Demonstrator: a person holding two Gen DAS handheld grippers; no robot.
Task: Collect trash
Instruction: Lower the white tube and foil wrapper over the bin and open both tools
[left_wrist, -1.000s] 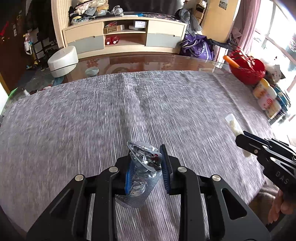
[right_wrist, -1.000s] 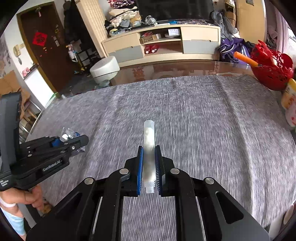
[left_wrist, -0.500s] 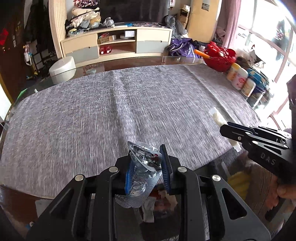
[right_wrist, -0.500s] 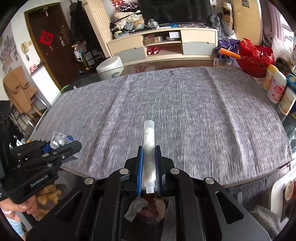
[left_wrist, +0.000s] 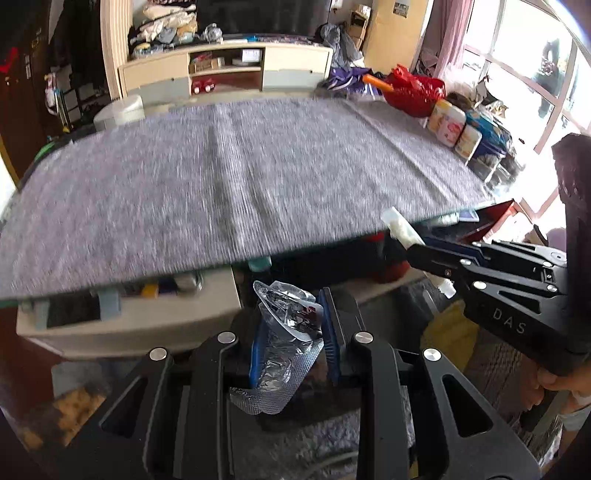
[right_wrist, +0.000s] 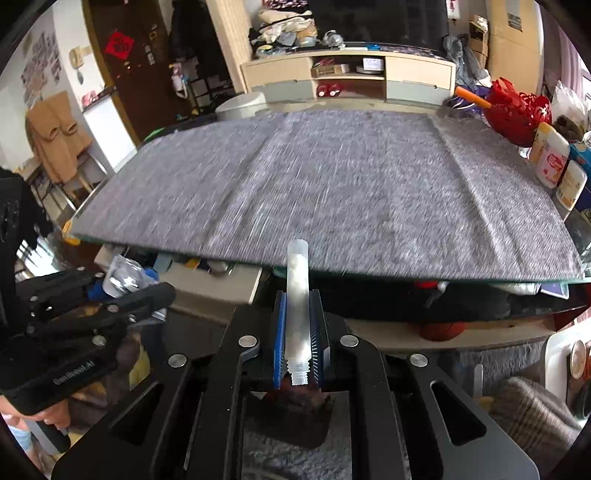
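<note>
1. Between the blue pads of the left gripper sits a crumpled foil blister pack: thin, light and springy, likely to slip or buckle if squeezed unevenly. The fingers stand narrow, pinching it across its crushed middle, with a bent flap poking ahead of the tips and a ribbed corner hanging behind them. That middle is the sensible place to hold it, since the loose ends would only fold.
2. Between the pads of the right gripper lies a small clear plastic tube, stiff, light and smooth, so it could slide lengthwise. The fingers are closed narrow on its lower half, threaded neck behind them and rounded end jutting ahead.
3. Ahead of both pairs of fingers stretches the grey cloth on the tabletop, its near edge just beyond the tips; both pieces hang off the edge, over clutter below.
4. Judging from this, both pieces are collected and need only a bin, which I cannot pick out here.
</note>
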